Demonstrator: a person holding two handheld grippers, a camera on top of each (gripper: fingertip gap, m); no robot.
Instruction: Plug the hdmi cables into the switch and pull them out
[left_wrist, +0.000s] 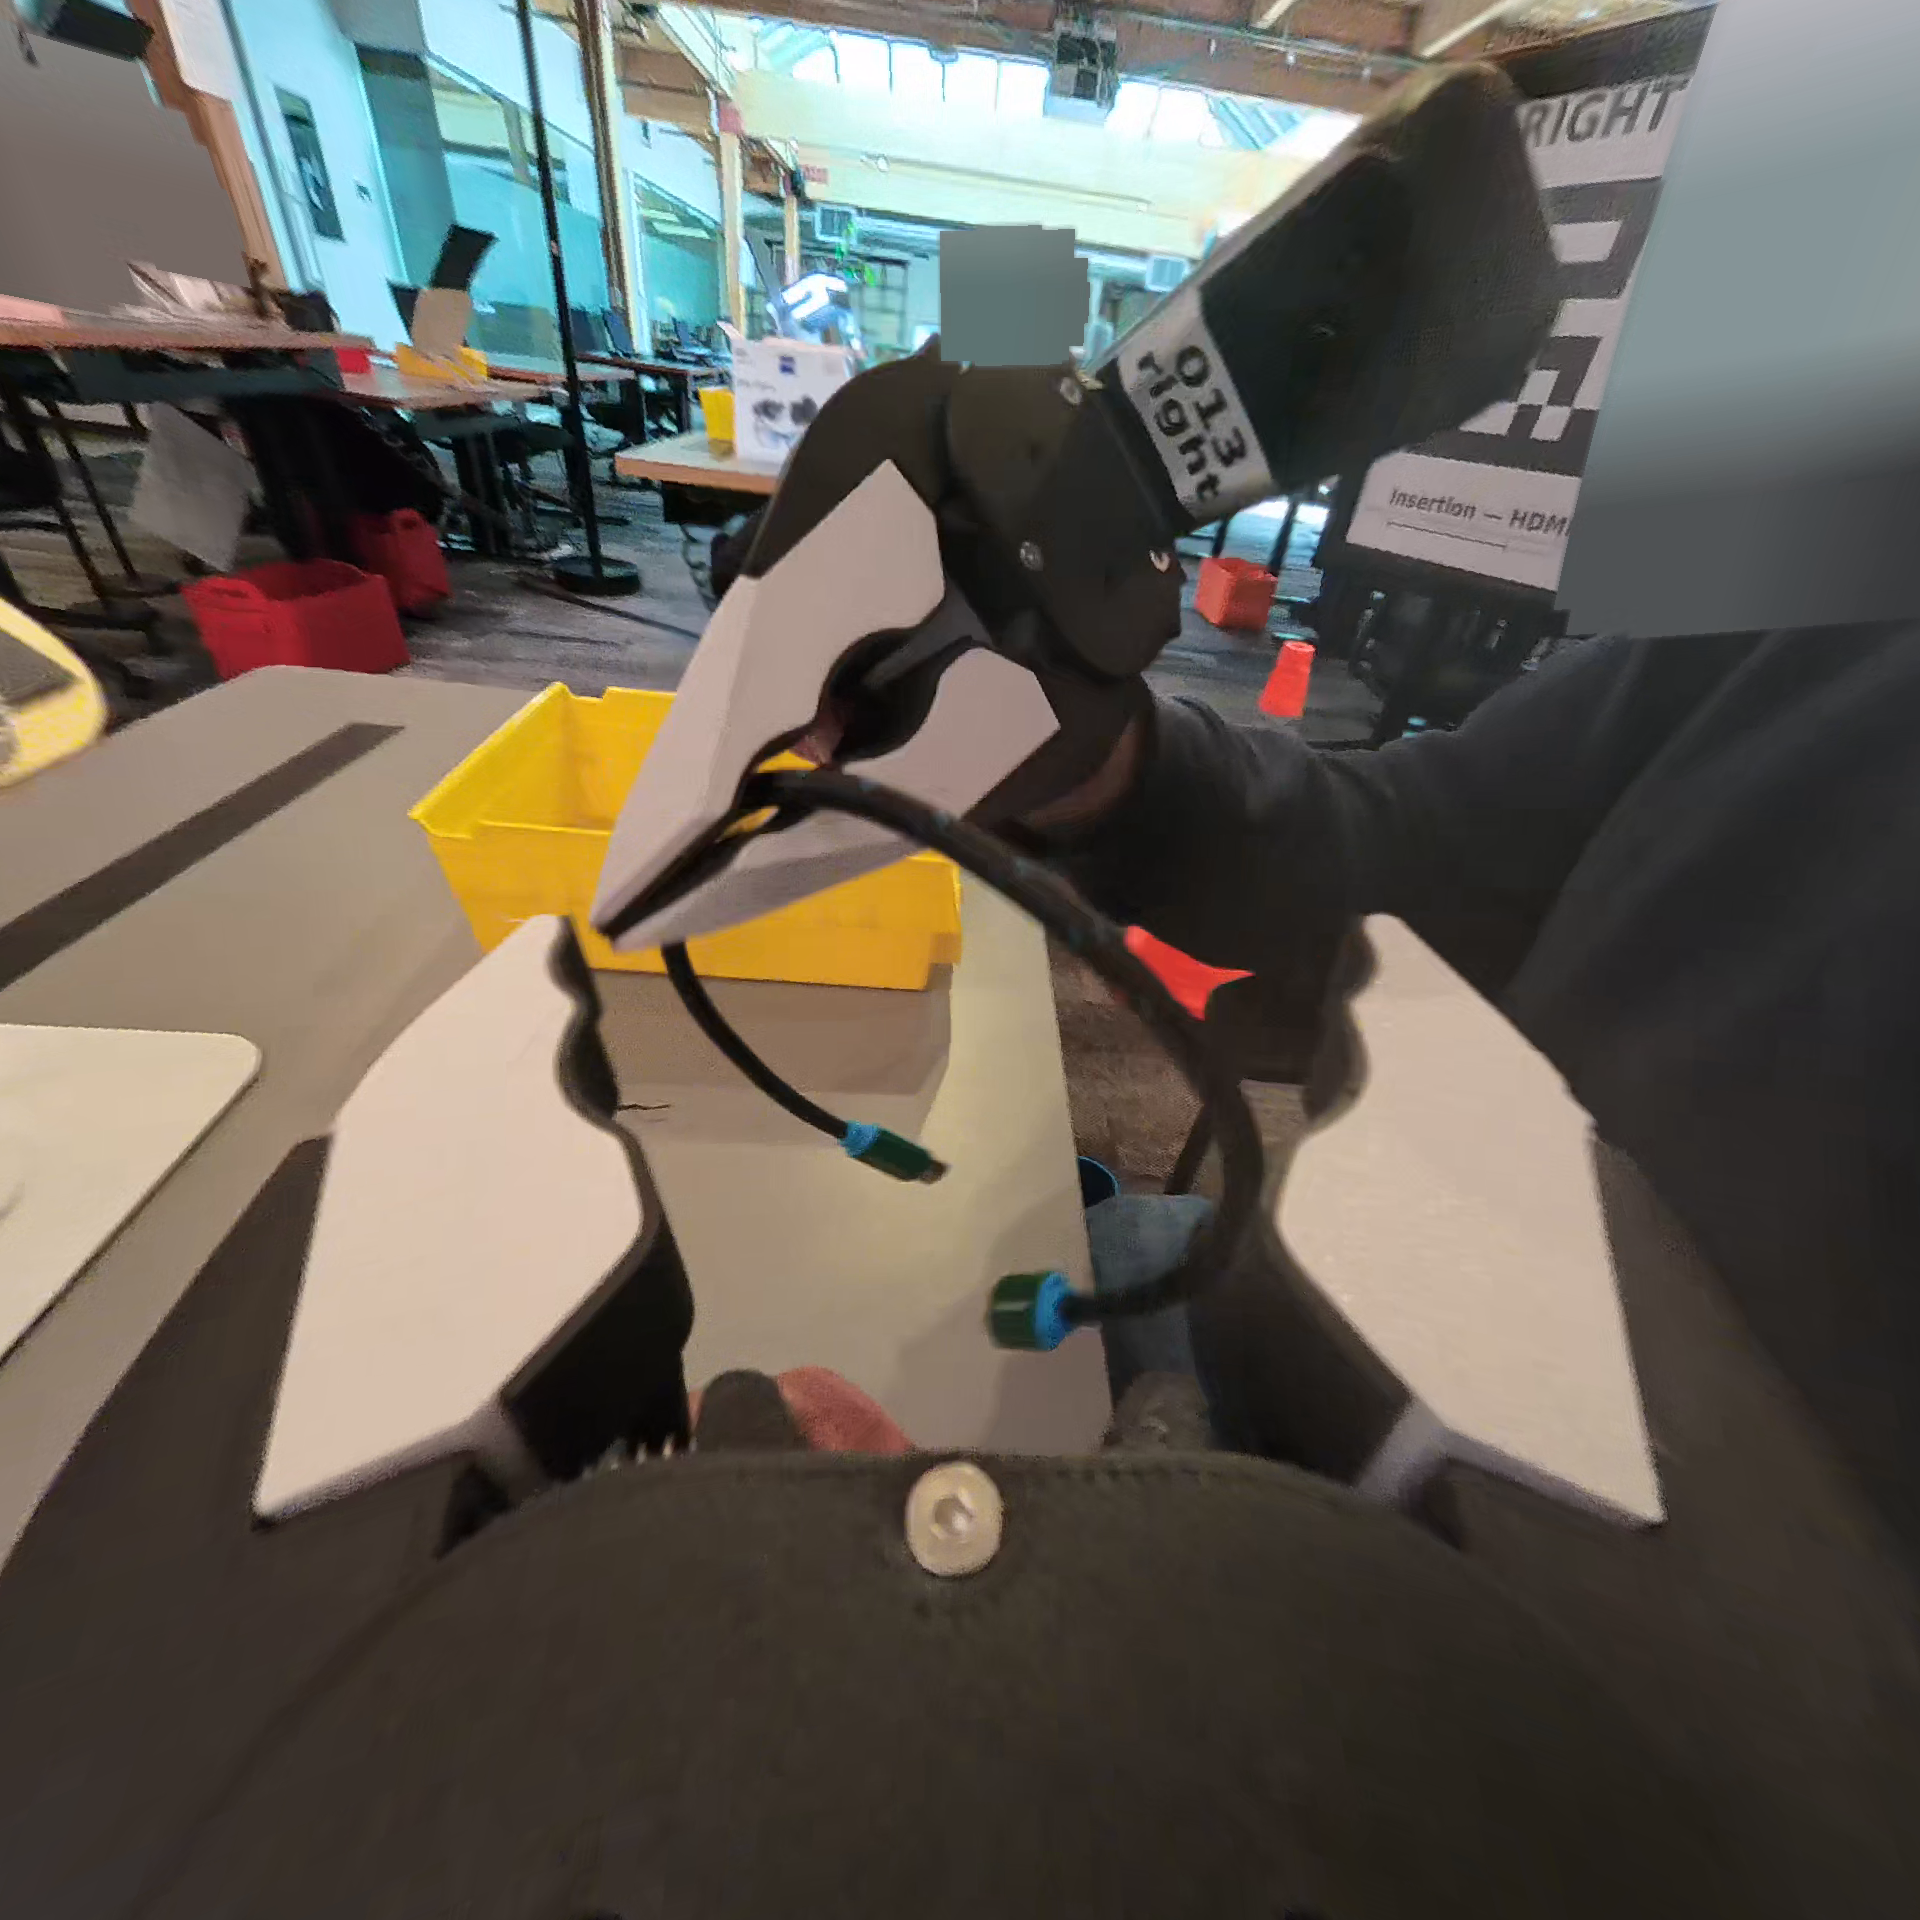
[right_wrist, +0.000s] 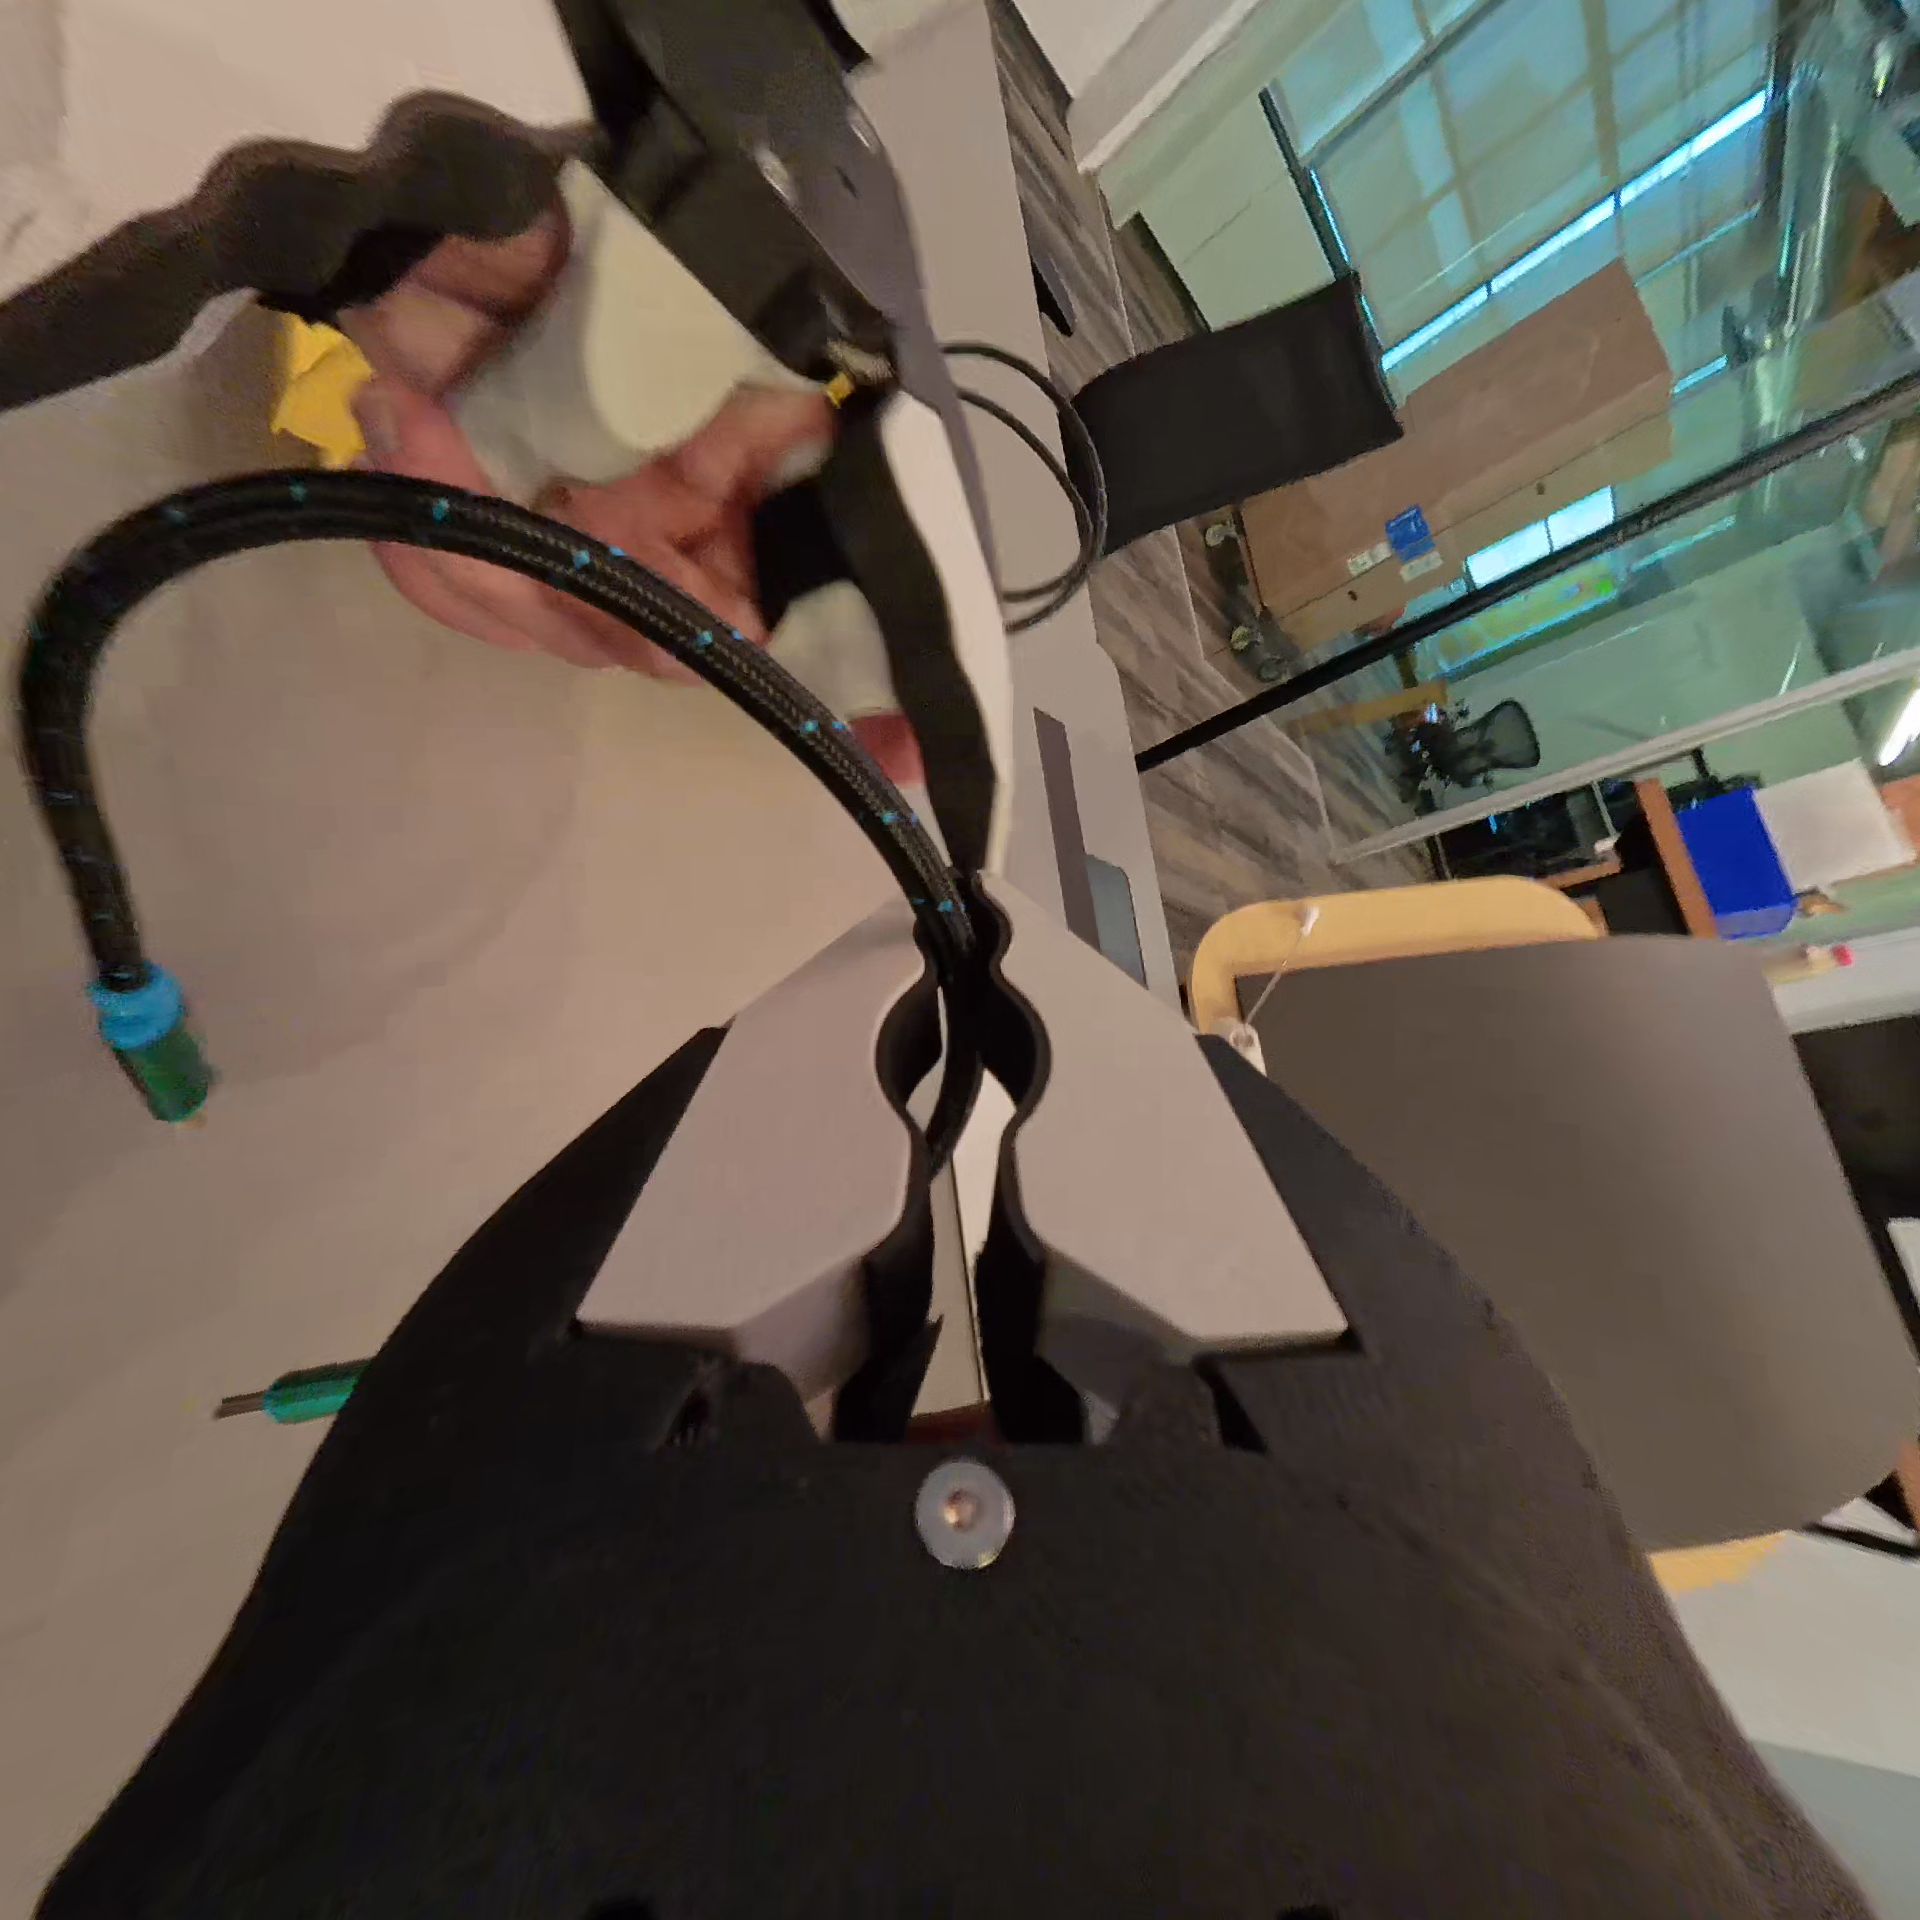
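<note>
In the left wrist view my right gripper (left_wrist: 623, 925) is shut on a black braided HDMI cable (left_wrist: 1091, 925) and holds it in the air above the grey table (left_wrist: 831, 1299). Both ends hang free, each a green plug with a blue collar: one (left_wrist: 894, 1153) below the jaws, the other (left_wrist: 1023, 1309) lower right. My left gripper (left_wrist: 961, 987) is wide open and empty, just below the cable. In the right wrist view my right gripper (right_wrist: 966, 935) pinches the cable (right_wrist: 582, 561), which arcs left to a plug (right_wrist: 161, 1060). I see no switch.
A yellow bin (left_wrist: 540, 831) stands on the table behind the grippers. A pale mat (left_wrist: 94, 1143) lies at the left. Red bins (left_wrist: 291, 623) and an orange cone (left_wrist: 1288, 675) are on the floor beyond. A dark sleeve (left_wrist: 1610, 883) fills the right.
</note>
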